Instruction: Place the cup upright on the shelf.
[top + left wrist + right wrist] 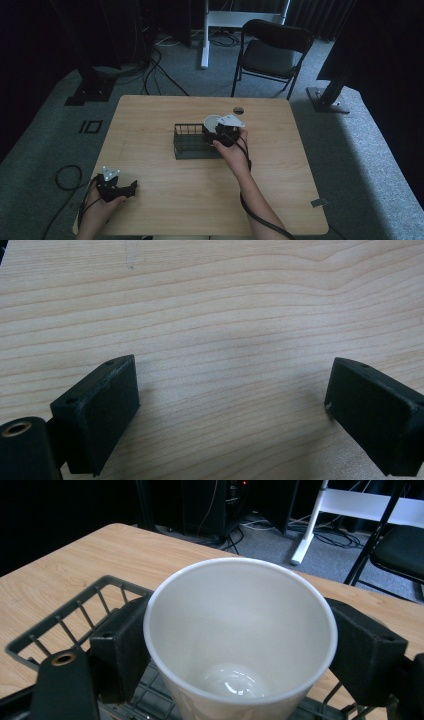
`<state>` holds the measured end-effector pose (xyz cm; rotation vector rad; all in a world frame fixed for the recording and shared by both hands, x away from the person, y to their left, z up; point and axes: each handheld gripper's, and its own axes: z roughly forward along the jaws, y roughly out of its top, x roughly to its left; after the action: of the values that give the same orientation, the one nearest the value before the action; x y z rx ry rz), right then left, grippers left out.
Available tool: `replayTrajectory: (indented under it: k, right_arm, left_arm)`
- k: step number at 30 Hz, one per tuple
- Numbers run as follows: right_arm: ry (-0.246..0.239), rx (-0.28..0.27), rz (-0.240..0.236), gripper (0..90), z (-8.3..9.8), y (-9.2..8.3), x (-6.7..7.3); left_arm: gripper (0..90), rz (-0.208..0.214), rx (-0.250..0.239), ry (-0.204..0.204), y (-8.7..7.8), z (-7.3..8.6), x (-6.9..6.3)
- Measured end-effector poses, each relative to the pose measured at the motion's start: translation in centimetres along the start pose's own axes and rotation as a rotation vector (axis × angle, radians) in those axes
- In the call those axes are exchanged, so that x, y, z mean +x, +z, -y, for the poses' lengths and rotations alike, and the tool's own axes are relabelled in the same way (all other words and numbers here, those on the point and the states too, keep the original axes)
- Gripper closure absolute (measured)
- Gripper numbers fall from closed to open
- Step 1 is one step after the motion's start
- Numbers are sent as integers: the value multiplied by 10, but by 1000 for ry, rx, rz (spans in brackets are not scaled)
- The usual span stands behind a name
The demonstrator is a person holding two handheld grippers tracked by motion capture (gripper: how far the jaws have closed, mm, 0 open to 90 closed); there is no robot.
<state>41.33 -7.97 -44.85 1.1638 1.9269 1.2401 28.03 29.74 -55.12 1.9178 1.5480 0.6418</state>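
A white cup (240,640) stands upright and empty between the jaws of my right gripper (240,655), which is shut on its sides. The cup (212,121) hangs over the right end of a dark wire basket (192,141) in the middle of the wooden table (150,120), and the basket's rim (60,625) runs under it. My right gripper (219,131) reaches in from the basket's right side. Down at the table's near left corner, my left gripper (131,187) rests low over bare wood, its jaws wide apart around nothing (232,405).
A round cable hole (238,109) sits near the table's far edge. Behind the table stand a black folding chair (272,52) and a white desk leg (204,35). Cables lie on the grey carpet at the left (67,176).
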Motion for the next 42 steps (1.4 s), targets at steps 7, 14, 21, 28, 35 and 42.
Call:
replayTrajectory:
  k: [7,14,21,28,35,42]
  right_arm:
    - [4,10,5,190,7,3,-1]
    - [10,7,0,188,9,5,-1]
    - [33,-10,-26,146,11,5,-2]
    - [10,-5,-25,125,13,1,-4]
    - [22,-12,-44,125,17,-8,-8]
    - [13,-10,-50,125,25,-18,-12]
  left_arm:
    - [76,0,0,0,0,0,0]
    - [76,0,0,0,0,0,0]
    - [76,0,0,0,0,0,0]
    - [76,0,0,0,0,0,0]
    - [76,0,0,0,0,0,0]
    - [76,0,0,0,0,0,0]
